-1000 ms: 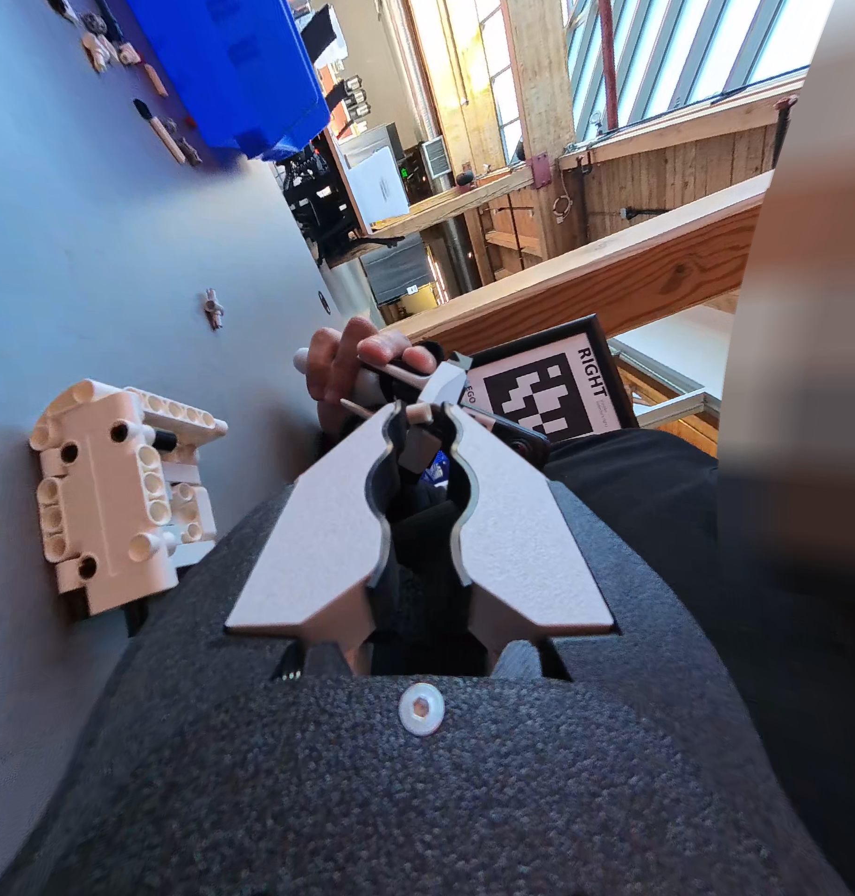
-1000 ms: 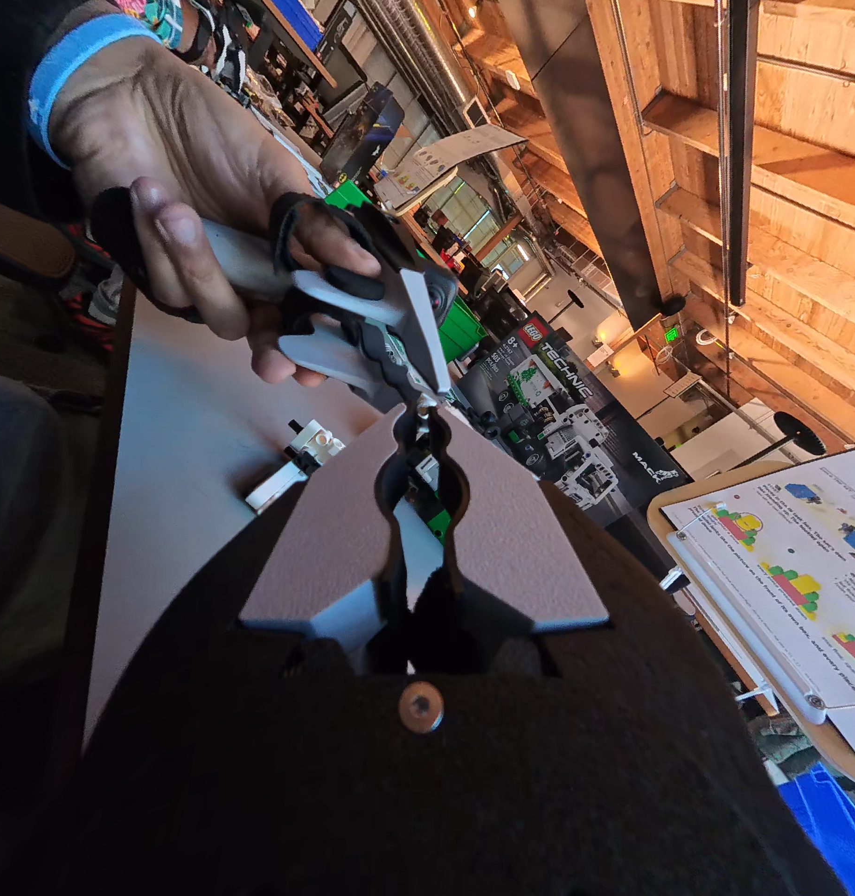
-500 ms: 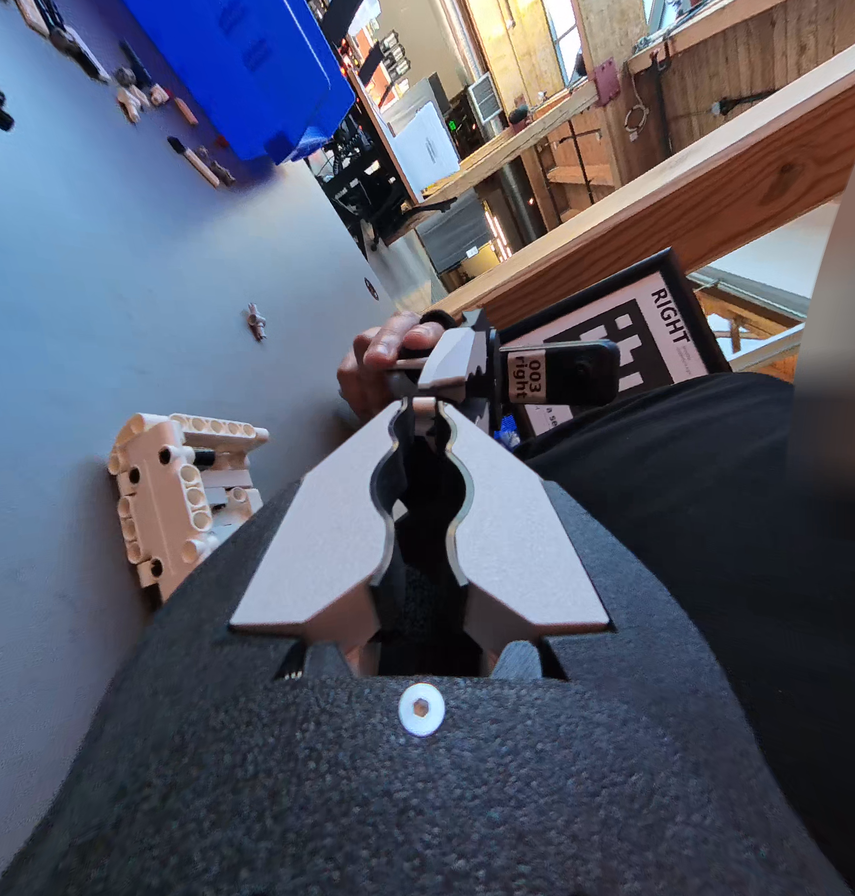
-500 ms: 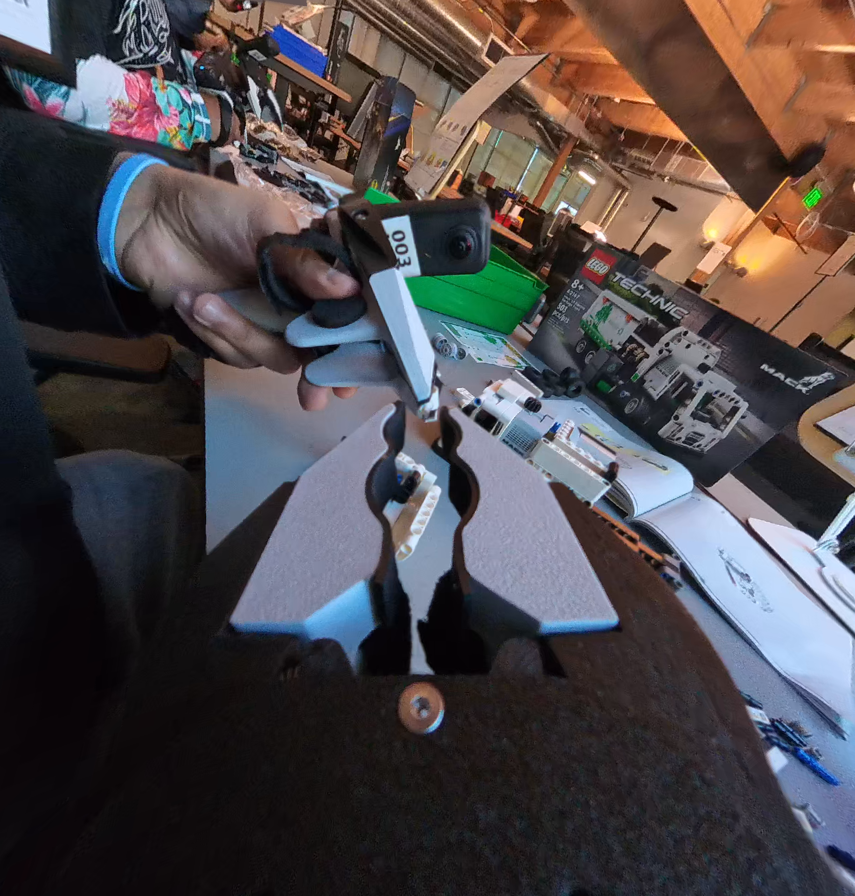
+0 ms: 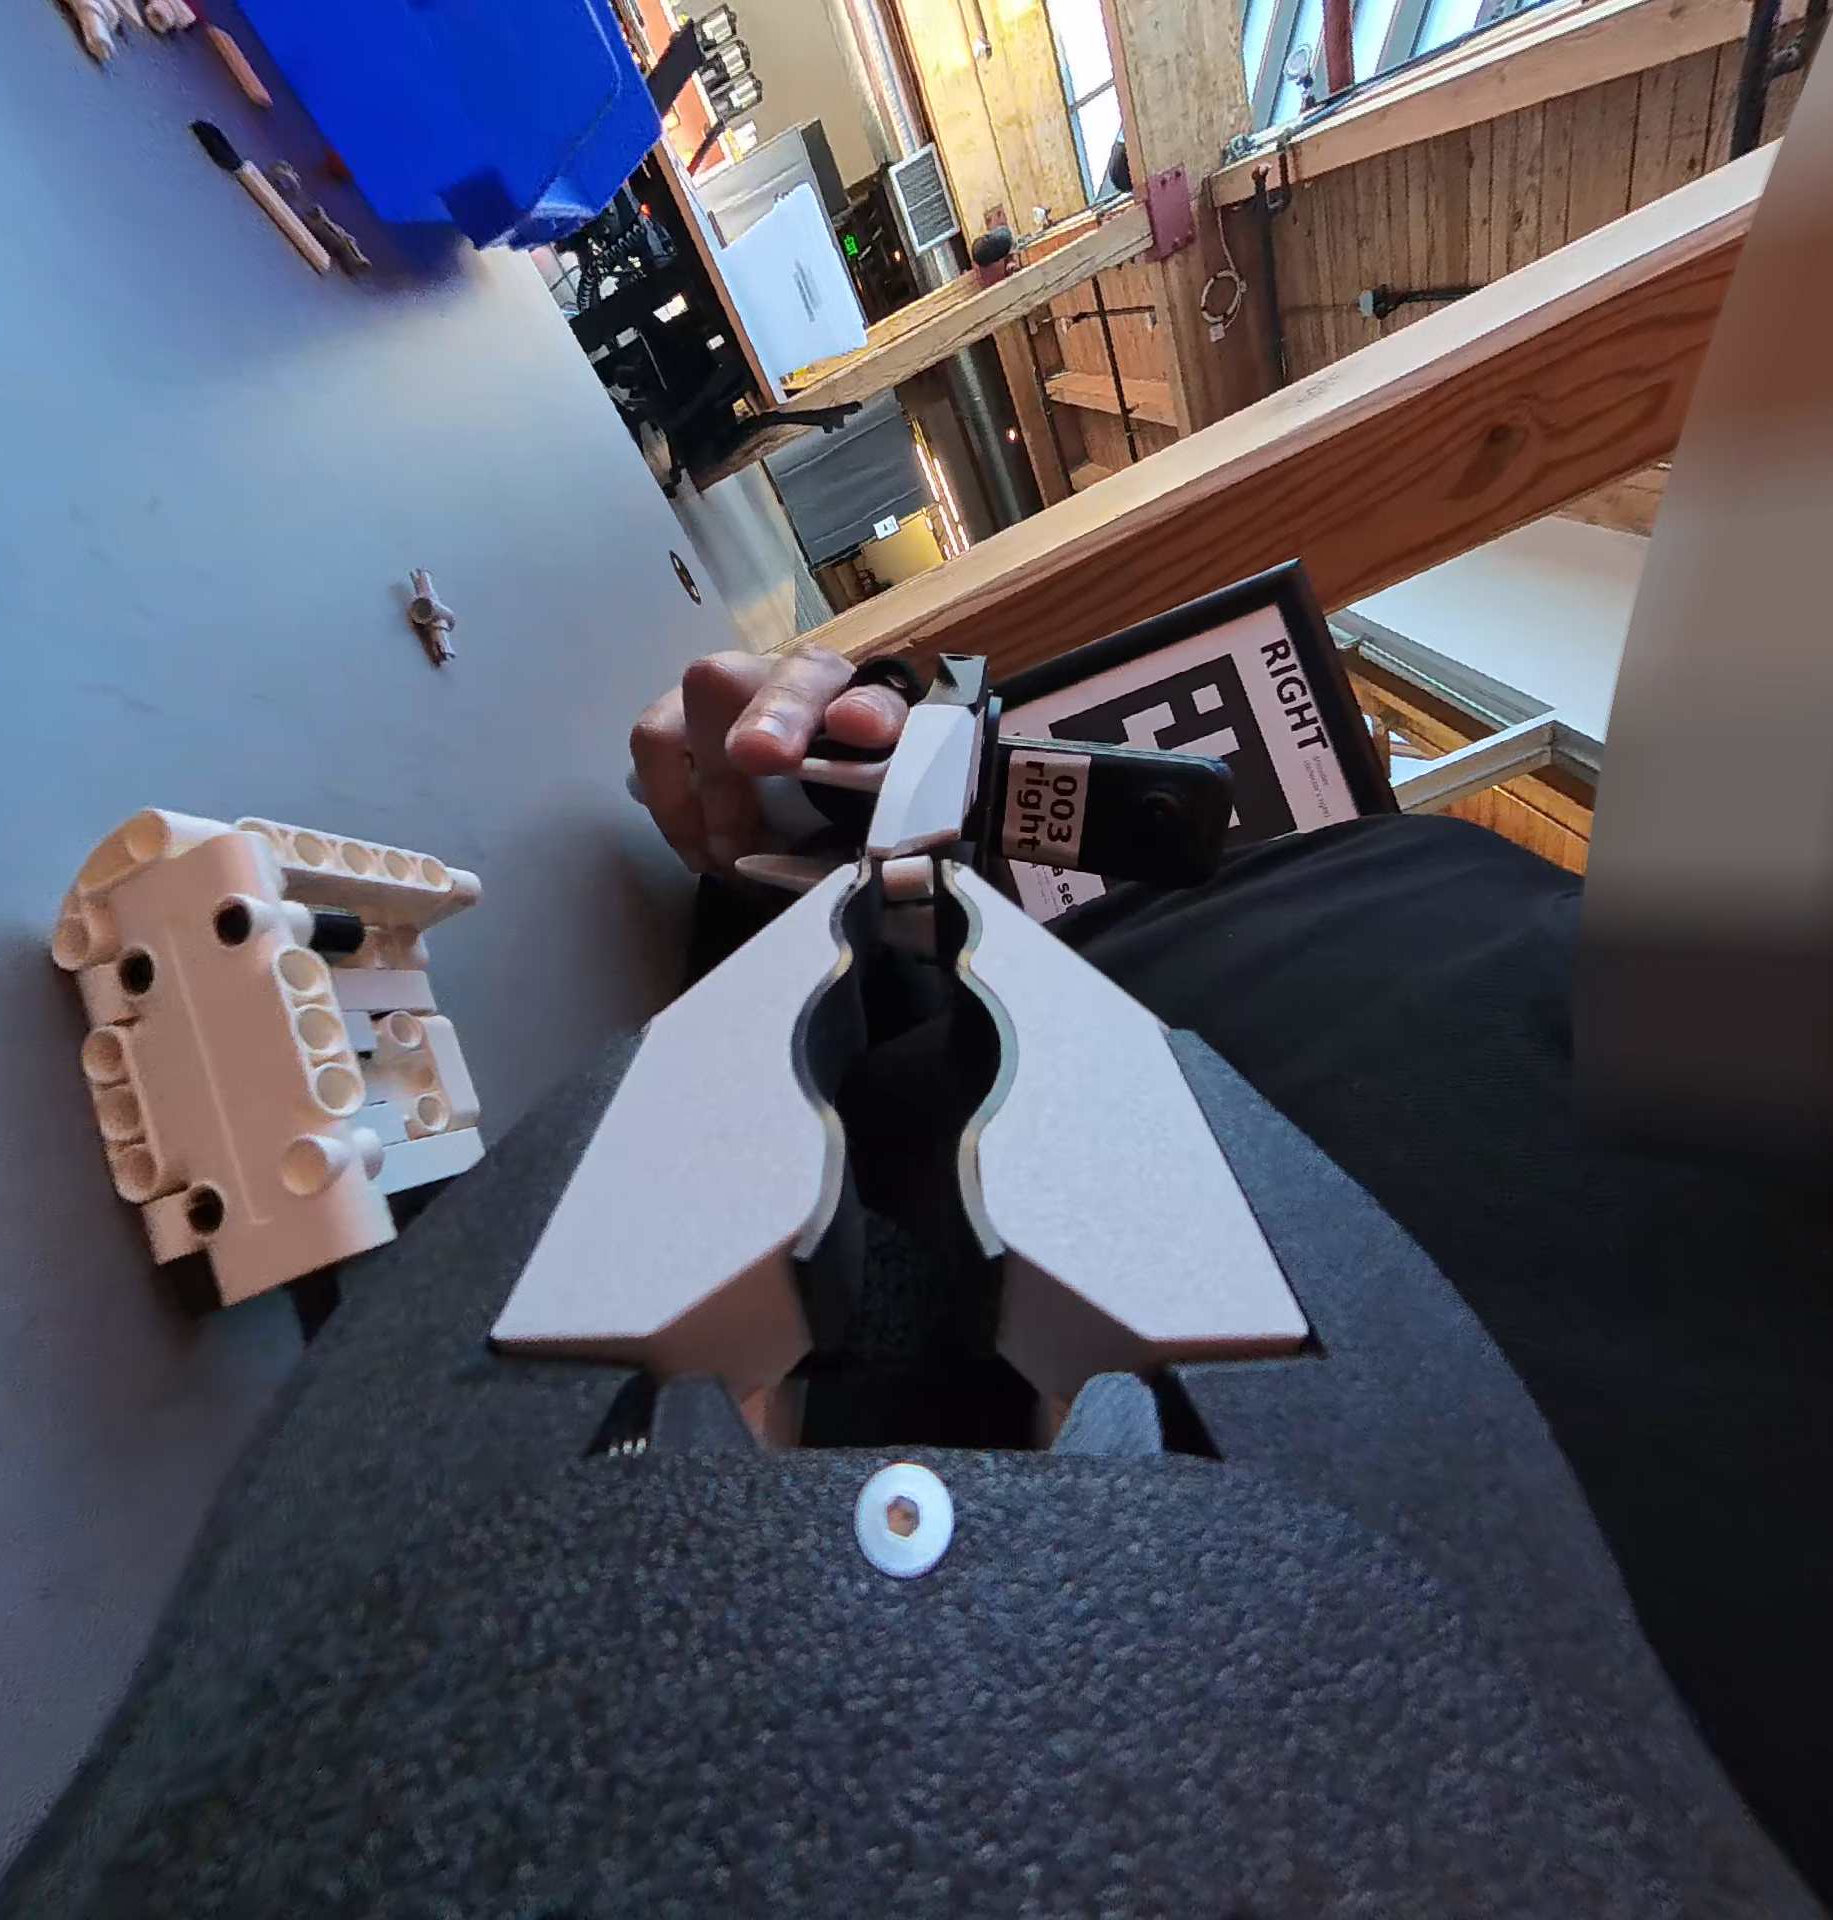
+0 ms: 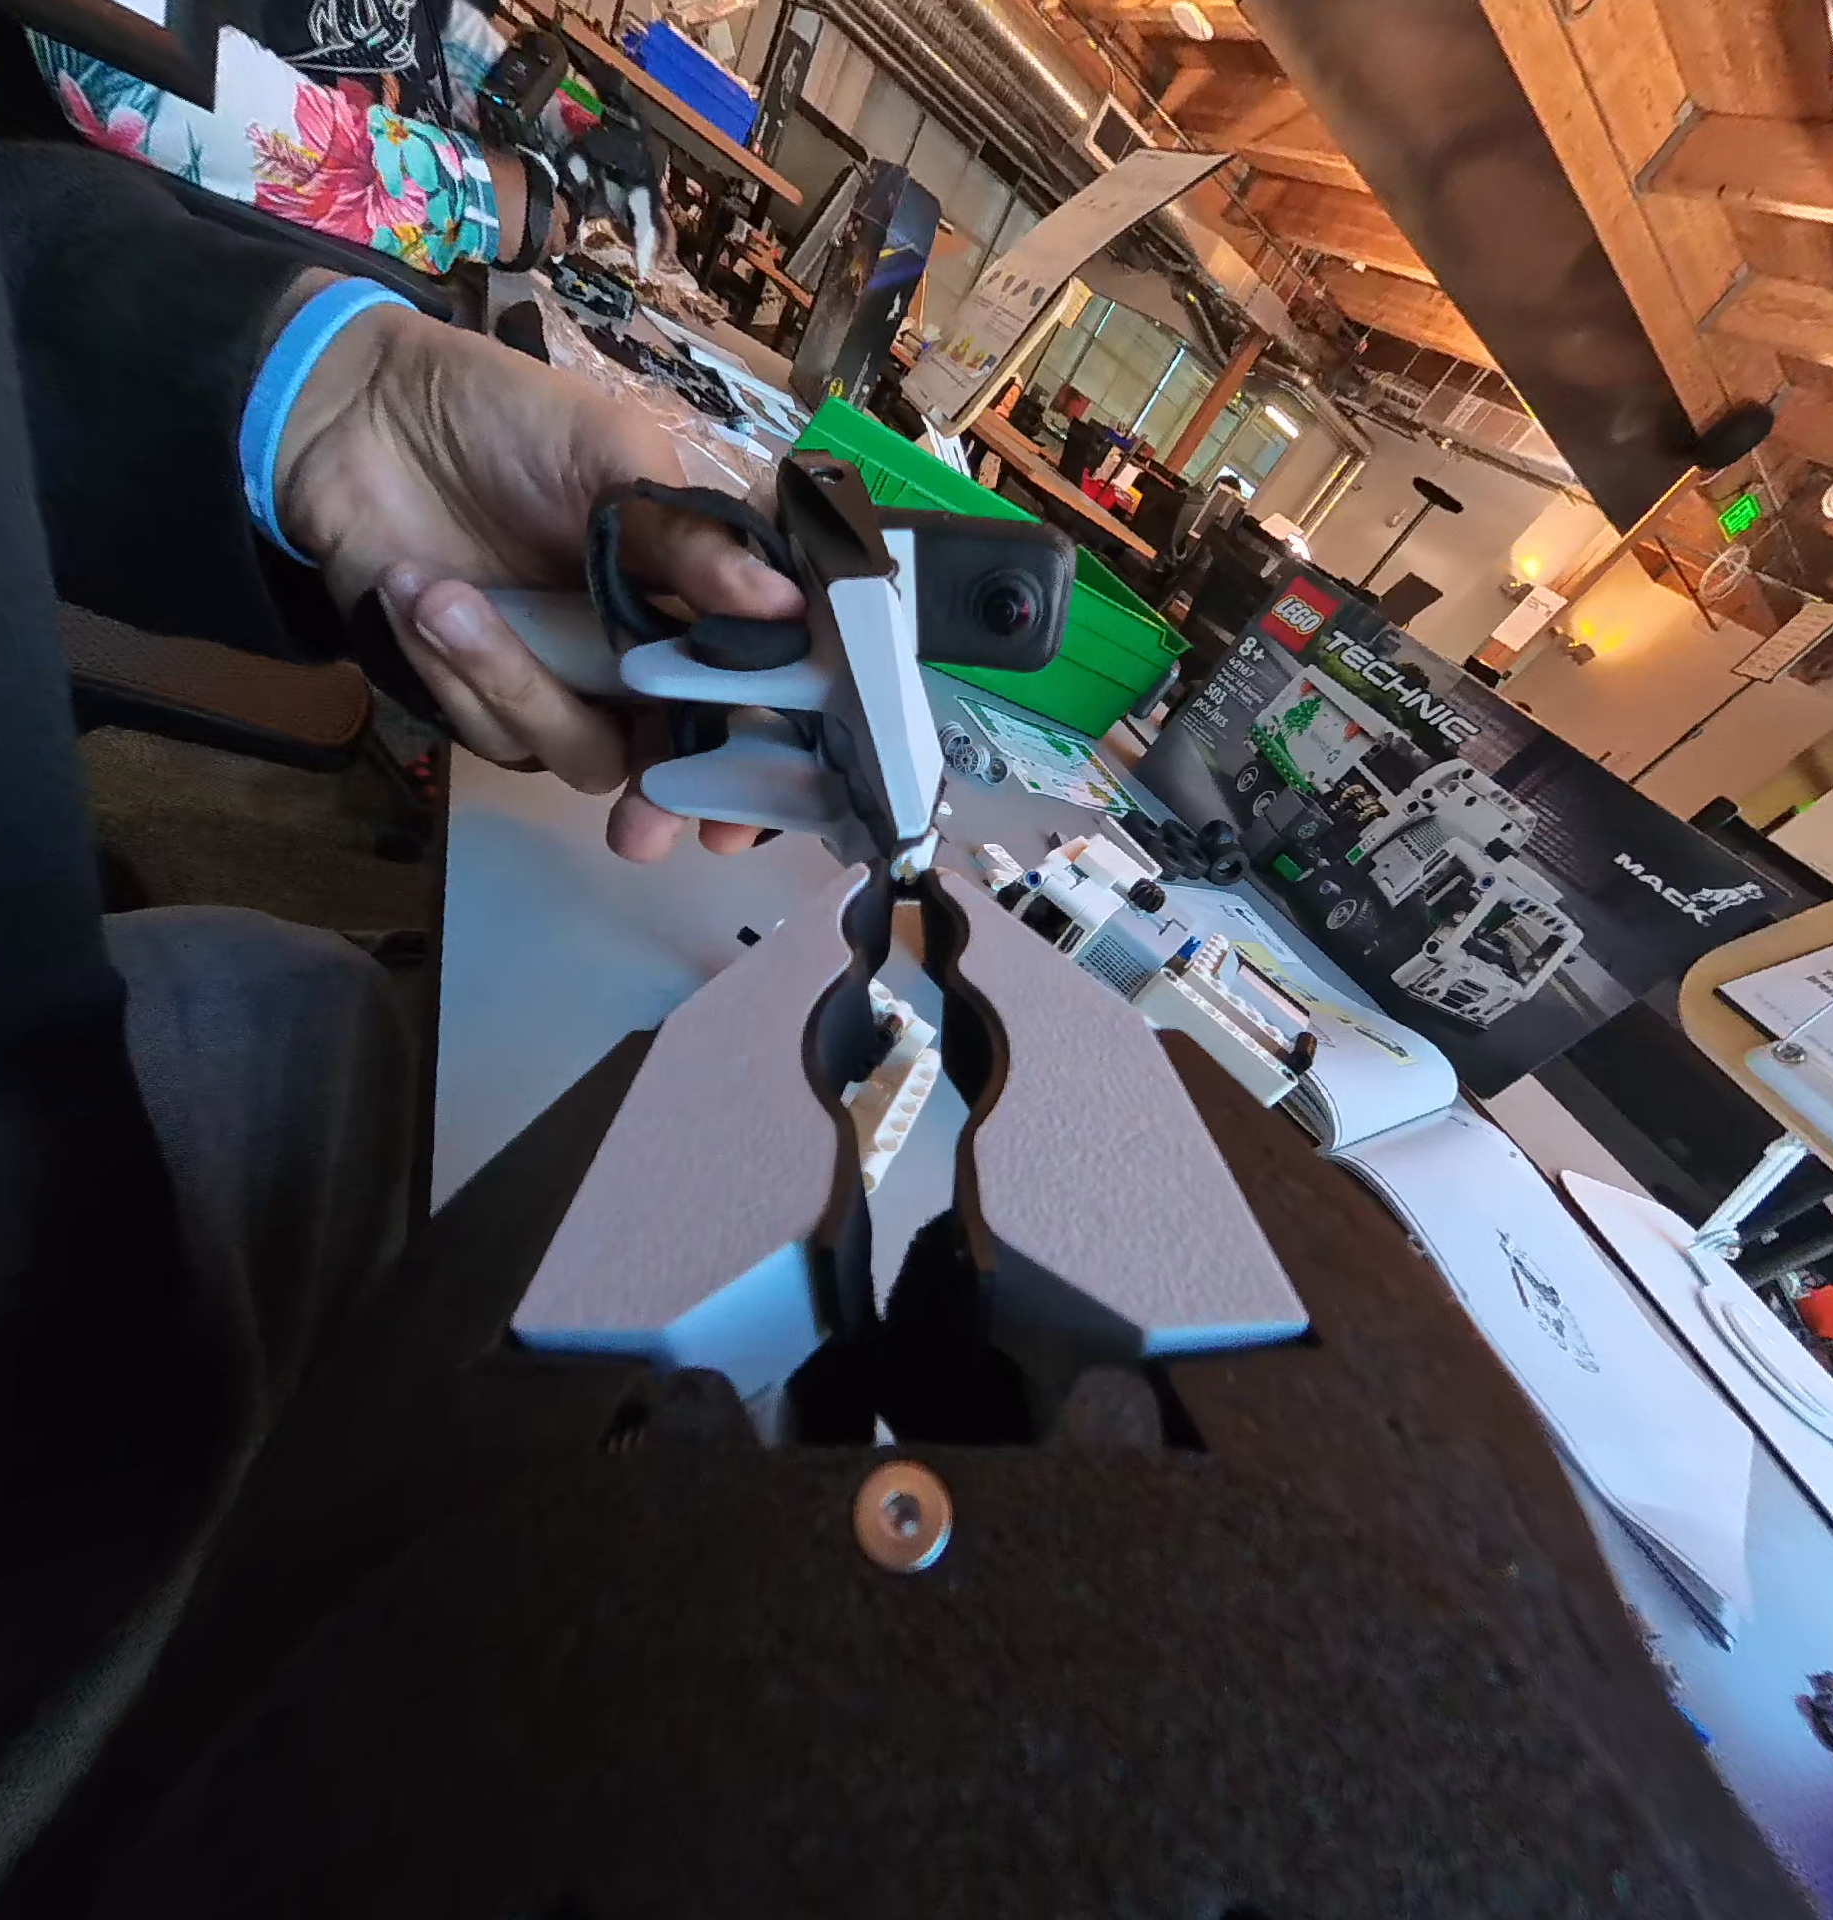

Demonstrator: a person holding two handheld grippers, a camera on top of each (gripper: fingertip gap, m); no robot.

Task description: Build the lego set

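Note:
My left gripper (image 5: 904, 883) is shut on a small tan piece (image 5: 907, 876) at its fingertips, held in the air above a person's lap. My right gripper (image 6: 901, 883) meets it tip to tip, with its jaws drawn narrow around the same small piece (image 6: 908, 860). The right gripper also shows in the left wrist view (image 5: 876, 847), held by a hand. The left gripper shows in the right wrist view (image 6: 917, 831), also held by a hand. A white Technic assembly (image 5: 237, 1049) lies on the grey table (image 5: 216, 468), and shows through my right jaws (image 6: 896, 1091).
A blue bin (image 5: 455, 94) and loose pins (image 5: 432, 613) lie farther off on the table. The right wrist view shows a part-built white truck (image 6: 1078, 909), black tyres (image 6: 1198, 847), an open instruction booklet (image 6: 1411, 1101), the set's box (image 6: 1431, 831) and a green bin (image 6: 1005, 592). Only a small space, under 4 cm, lies between the two pairs of fingers.
Half a second ago the right jaws stood wider apart below the left gripper's tip; they have since narrowed around the small piece. Both grippers have tilted and shifted a little while staying tip to tip.

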